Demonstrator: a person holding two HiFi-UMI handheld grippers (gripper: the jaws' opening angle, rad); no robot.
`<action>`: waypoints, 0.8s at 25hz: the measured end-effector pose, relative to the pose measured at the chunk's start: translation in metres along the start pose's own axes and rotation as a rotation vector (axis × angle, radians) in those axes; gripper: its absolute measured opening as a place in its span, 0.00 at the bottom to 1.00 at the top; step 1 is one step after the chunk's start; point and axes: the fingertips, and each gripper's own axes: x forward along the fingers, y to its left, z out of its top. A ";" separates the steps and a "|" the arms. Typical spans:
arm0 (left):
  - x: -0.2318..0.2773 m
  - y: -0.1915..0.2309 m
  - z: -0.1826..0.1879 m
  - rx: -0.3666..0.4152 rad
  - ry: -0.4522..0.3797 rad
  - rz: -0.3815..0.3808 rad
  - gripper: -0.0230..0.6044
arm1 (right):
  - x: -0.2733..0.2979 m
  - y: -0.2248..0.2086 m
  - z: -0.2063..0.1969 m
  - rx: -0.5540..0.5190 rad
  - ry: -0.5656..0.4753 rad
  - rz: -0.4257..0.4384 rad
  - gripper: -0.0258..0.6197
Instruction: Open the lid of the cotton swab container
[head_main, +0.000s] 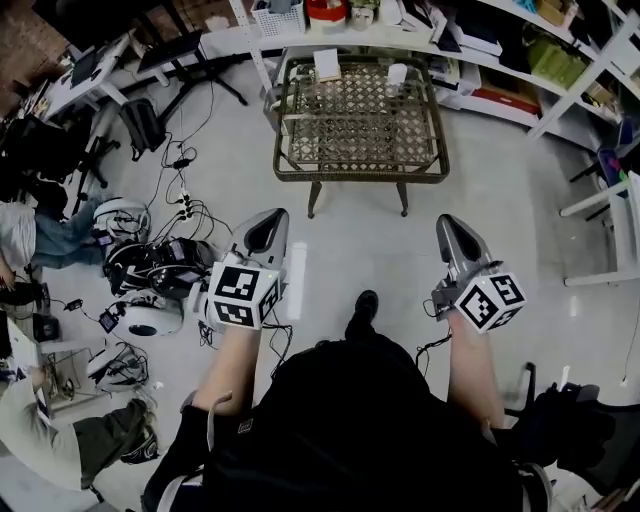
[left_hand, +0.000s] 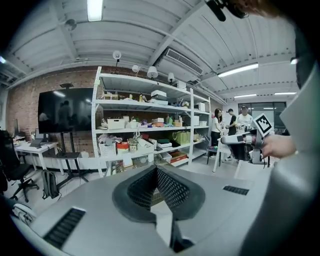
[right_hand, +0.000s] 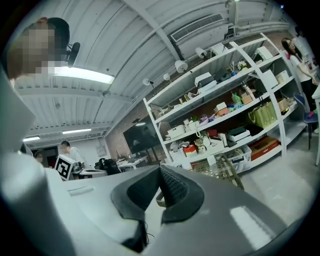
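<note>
Container (head_main: 397, 73) well beyond right claw (head_main: 452, 230)

We see what we take to be the cotton swab container (head_main: 397, 75): a small, pale, roughly cylindrical tub standing upright. It sits well ahead of both tools, far beyond their tips, on the far part of a wicker table (head_main: 360, 176) with a see-through top. Across the scene it lies between the left gripper (head_main: 265, 228) and the right gripper (head_main: 455, 235), somewhat closer to the right one's side. Neither tool touches it or comes near it. From here it is too small for us to tell its lid from its body, or whether the lid is on.
</note>
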 end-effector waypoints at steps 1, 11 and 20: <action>0.006 0.001 0.004 0.002 0.002 0.008 0.02 | 0.005 -0.006 0.005 0.001 -0.001 0.007 0.05; 0.053 -0.004 0.037 0.030 -0.001 0.050 0.02 | 0.031 -0.059 0.034 0.031 -0.030 0.049 0.05; 0.100 0.002 0.054 0.027 -0.010 0.030 0.02 | 0.045 -0.088 0.044 0.054 -0.033 0.020 0.05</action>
